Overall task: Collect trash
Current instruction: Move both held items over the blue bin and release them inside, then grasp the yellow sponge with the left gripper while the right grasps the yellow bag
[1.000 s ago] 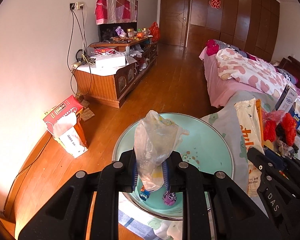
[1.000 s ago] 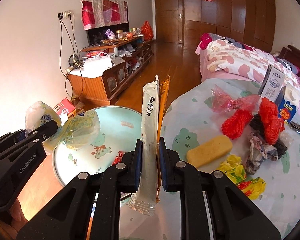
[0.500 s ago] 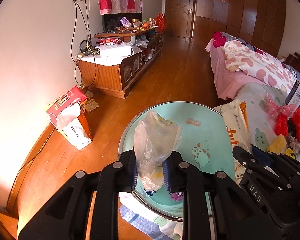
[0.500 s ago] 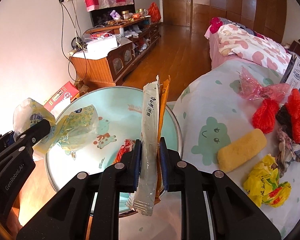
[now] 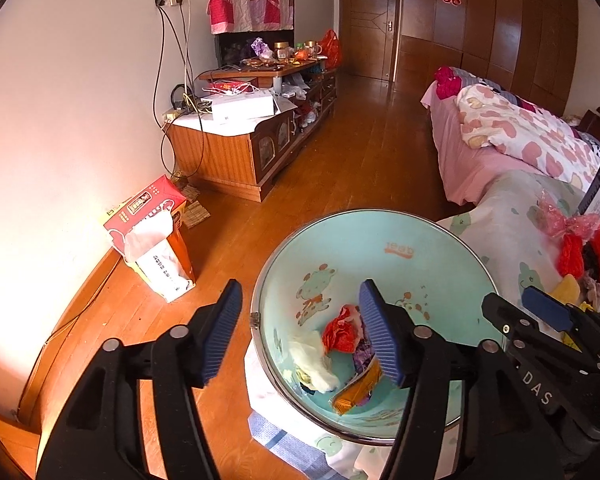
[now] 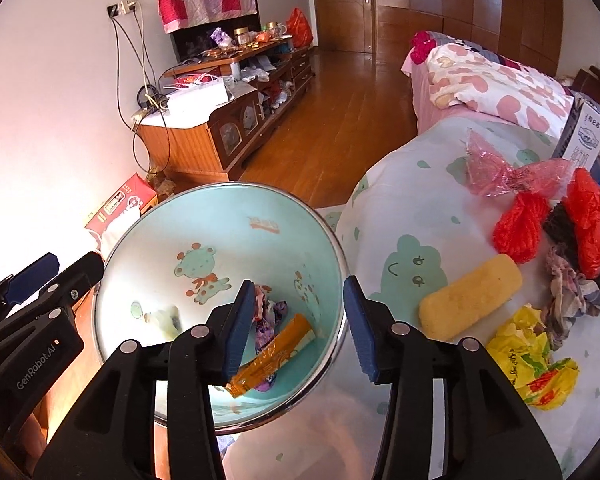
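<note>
Both of your grippers hung over the basin (image 6: 260,216), and their fingers were spreading with nothing between them: the left gripper (image 5: 300,330) and the right gripper (image 6: 296,320) had no wrapper in the gap. The collected trash lay at the bottom of the basin: an orange wrapper (image 6: 276,354), a red crumpled piece (image 5: 342,330) and a pale plastic bag (image 5: 314,368).

More trash waited on the table (image 6: 400,240). From the right wrist view, the yellow snack bar (image 6: 470,298) lay at about 3 o'clock of the basin, the crumpled yellow wrapper (image 6: 536,364) at 4 o'clock, and the red bundles (image 6: 520,226) with the pink cellophane (image 6: 504,174) at 2 o'clock.

The risks I judged from here:
- The basin seemed to stand partly past the table edge, so a push on its rim could tip it to the floor.
- The 2 grippers were near each other and could collide when you turned to the table.
- The thin cellophane could slip from the fingers.
</note>
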